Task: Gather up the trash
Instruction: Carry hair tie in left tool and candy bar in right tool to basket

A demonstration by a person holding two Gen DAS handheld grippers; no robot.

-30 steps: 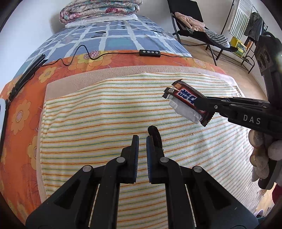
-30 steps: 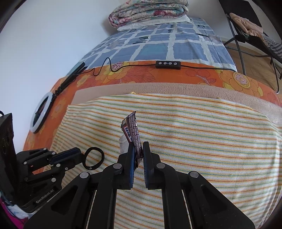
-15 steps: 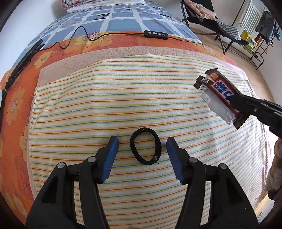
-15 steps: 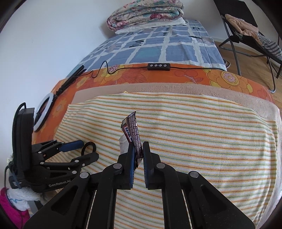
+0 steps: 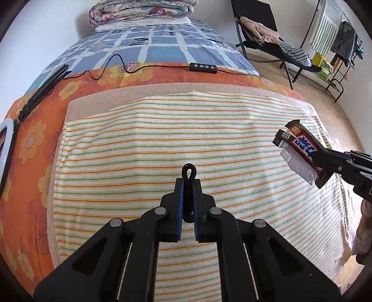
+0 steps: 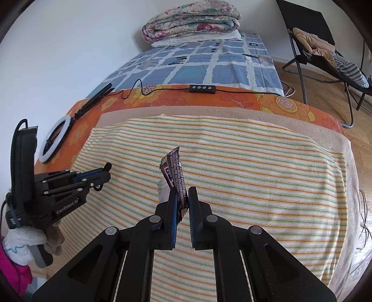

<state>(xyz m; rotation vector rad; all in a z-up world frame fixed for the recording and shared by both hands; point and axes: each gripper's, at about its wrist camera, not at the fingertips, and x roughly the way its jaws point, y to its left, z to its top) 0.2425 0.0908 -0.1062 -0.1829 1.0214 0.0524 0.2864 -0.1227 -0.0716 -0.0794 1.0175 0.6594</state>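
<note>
My left gripper (image 5: 188, 183) is shut on a black hair tie (image 5: 188, 173), whose loop sticks out past the fingertips above the striped towel (image 5: 162, 144). It also shows in the right wrist view (image 6: 105, 170) at the left. My right gripper (image 6: 181, 192) is shut on a brown, red and blue candy wrapper (image 6: 175, 172) together with a white wrapper (image 6: 162, 190), held upright over the towel. In the left wrist view the candy wrapper (image 5: 302, 146) and white wrapper (image 5: 297, 166) hang at the right edge in the right gripper (image 5: 322, 162).
The towel covers the near end of a bed with an orange flowered sheet (image 5: 30, 139). A black cable with a remote (image 5: 203, 67), a ring light (image 6: 53, 139) and folded blankets (image 6: 193, 19) lie farther back. A black chair (image 6: 325, 46) stands on the wooden floor at right.
My left gripper was open around the hair tie lying on the towel half a second ago; now it has shut on it and lifted. The right gripper still holds the wrappers.
</note>
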